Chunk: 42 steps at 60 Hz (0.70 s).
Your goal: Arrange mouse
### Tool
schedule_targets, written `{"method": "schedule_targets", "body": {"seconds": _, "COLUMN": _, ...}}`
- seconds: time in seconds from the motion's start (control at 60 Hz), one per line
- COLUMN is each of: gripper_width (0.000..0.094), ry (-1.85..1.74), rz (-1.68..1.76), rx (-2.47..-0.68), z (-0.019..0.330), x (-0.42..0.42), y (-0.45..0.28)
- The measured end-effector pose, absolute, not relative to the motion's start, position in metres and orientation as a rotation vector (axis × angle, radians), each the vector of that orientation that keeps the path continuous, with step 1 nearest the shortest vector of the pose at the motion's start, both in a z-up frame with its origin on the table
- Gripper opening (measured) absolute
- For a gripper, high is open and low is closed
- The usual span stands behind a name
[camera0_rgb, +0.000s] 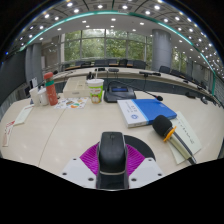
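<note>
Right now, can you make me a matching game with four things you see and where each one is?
Things:
1. mouse
2. blue book
3. microphone
4. cup

Places:
A. far across the table, beyond the fingers
B. between the gripper fingers
C. lying beside the blue book, on its near side
D. ahead of the fingers, flat on the table

Pairs: 1-B, 2-D, 3-C, 4-A
</note>
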<state>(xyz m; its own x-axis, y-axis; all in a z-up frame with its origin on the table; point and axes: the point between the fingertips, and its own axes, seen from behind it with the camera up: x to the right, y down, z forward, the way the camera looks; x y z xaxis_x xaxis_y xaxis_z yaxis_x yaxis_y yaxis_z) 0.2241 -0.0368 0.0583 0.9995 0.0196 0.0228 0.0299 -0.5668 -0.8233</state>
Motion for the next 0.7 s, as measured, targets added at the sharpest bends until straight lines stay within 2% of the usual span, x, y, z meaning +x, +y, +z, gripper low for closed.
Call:
{"method": "schedule_targets", "body": {"seconds": 0.15, "gripper_width": 0.0315, "ry": -0.073, "rz": -0.006, "rx": -2.245, "z": 0.003, "x": 0.250, "y": -0.031}}
{"method": "schedule_targets", "body": {"seconds": 0.217, "gripper_width": 0.0380, "ry": -0.068, "rz": 0.009, "rx": -2.271, "z": -0.010, "x": 0.255, "y": -0.033}}
{"method": "schedule_targets", "body": {"seconds": 0.317, "gripper_width": 0.0480, "ry": -0.086, "rz": 0.042, "rx": -2.274, "z": -0.009, "x": 0.253, "y": -0.032}}
{"method": "schedule_targets", "body": {"seconds": 0.35, "gripper_width": 0.0548, "ry": -0.093, "rz": 0.037, "rx": -2.280, "z": -0.008, "x": 0.254, "y": -0.033}}
{"method": "schedule_targets", "body": {"seconds": 0.417, "gripper_width": 0.0872, "ry": -0.106, "rz": 0.031, "rx": -2.284, "z": -0.002, "x": 0.252, "y": -0.036}}
{"method": "schedule_targets", "body": {"seconds": 0.45, "gripper_width": 0.0824, "ry": -0.110, "rz": 0.024, "rx": -2.282, "z": 0.002, "x": 0.252, "y": -0.038}}
{"method": "schedule_targets", "body": {"seconds": 0.517, "gripper_width": 0.0866, "ry": -0.095, "rz": 0.000, "rx": -2.267, "z": 0.017, "x": 0.255, "y": -0.045}}
{"method": "schedule_targets", "body": {"seconds": 0.7, "gripper_width": 0.0856, "ry": -0.065, "rz": -0.027, "rx": -2.225, "z": 0.072, "x": 0.246, "y": -0.090}}
